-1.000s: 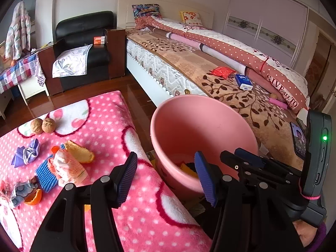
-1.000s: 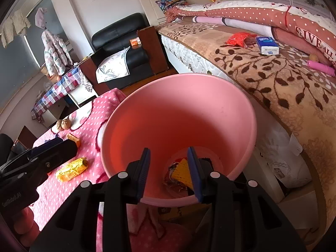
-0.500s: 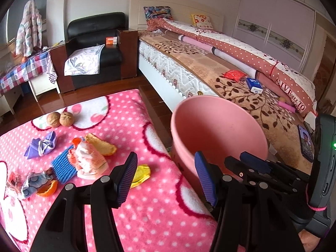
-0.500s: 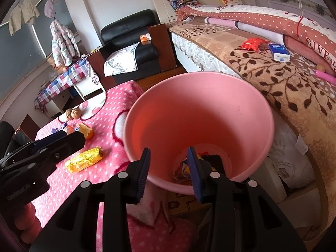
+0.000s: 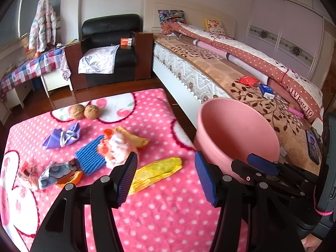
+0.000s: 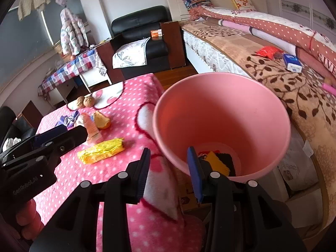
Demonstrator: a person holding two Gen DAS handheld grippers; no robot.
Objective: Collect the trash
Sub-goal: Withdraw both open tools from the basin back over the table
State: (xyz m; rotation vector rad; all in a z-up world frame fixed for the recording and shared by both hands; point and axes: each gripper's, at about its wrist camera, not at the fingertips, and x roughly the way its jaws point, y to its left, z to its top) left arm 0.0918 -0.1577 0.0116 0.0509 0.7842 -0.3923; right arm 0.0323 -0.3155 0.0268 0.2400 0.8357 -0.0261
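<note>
- The left tool (image 5: 166,175) hangs over the table (image 5: 168,220), which is covered in a pink polka-dot blanket; its blue ribbed fingers (image 5: 126,178) stand wide apart with nothing between them.
- A crumpled yellow plastic wrapper (image 5: 156,173) lies on the blanket just past the left finger, at about 12 o'clock from that tool.
- Further off, at 10 to 11 o'clock, sits a cluster of trash: a blue ribbed piece (image 5: 89,157), a white-and-orange crumpled packet (image 5: 115,150), a purple foil wrapper (image 5: 63,136) and two brown walnuts (image 5: 85,111).
- The round pink plastic bucket (image 5: 237,138) stands beside the table's right edge, at 2 o'clock, between the table and the bed (image 5: 210,71).
- The right tool (image 6: 169,168) is empty, its jaws partly apart; it hovers at the bucket's near rim, with yellow and black trash (image 6: 218,161) lying on the bucket's bottom.
- The right tool's black frame crosses the left camera's lower right and hides part of the bucket's wall.
- Compared with a second ago, both views have swung from the bucket toward the table: the yellow wrapper, hidden then in the left view, is now in plain sight.
</note>
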